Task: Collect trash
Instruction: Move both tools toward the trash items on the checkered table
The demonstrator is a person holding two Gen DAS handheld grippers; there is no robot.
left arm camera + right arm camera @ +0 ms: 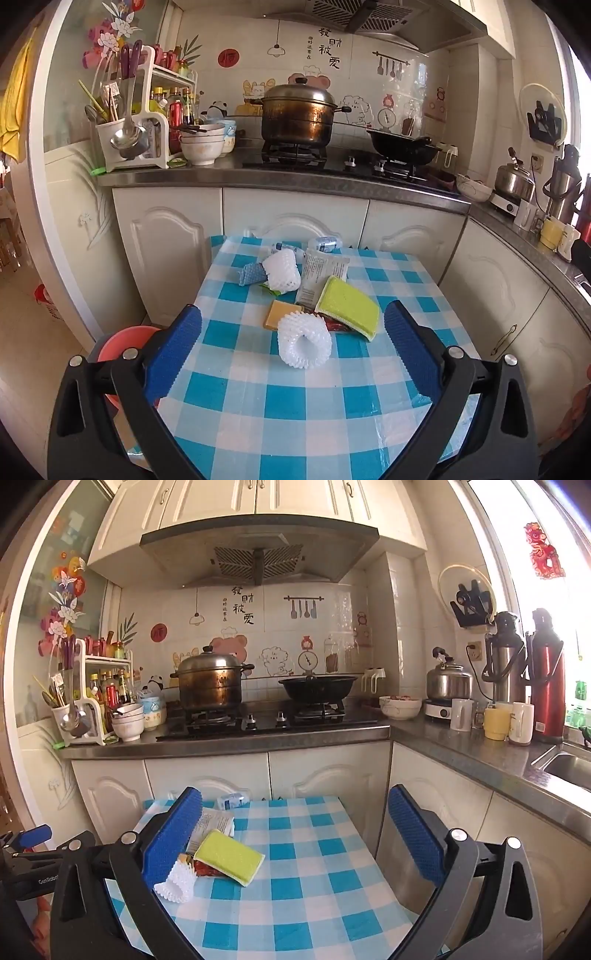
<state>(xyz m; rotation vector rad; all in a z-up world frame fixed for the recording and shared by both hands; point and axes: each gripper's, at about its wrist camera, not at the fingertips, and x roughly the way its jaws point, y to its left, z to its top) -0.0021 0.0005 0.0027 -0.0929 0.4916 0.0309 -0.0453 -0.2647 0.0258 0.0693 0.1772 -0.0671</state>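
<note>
A kitchen, with a checked surface (295,406) before the stove. On it lie two white foam nets (305,341) (282,271), one green sponge (349,307), one printed packet (319,273), one orange piece (279,314) and one blue net (251,275), clustered at its far half. The left hand-held gripper (293,328) and the right hand-held gripper (295,821) both gape wide, holding nothing.

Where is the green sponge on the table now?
In the left wrist view the green sponge lies right of centre on the checked table, overlapping a grey packet, with a white foam net at its near left.
</note>
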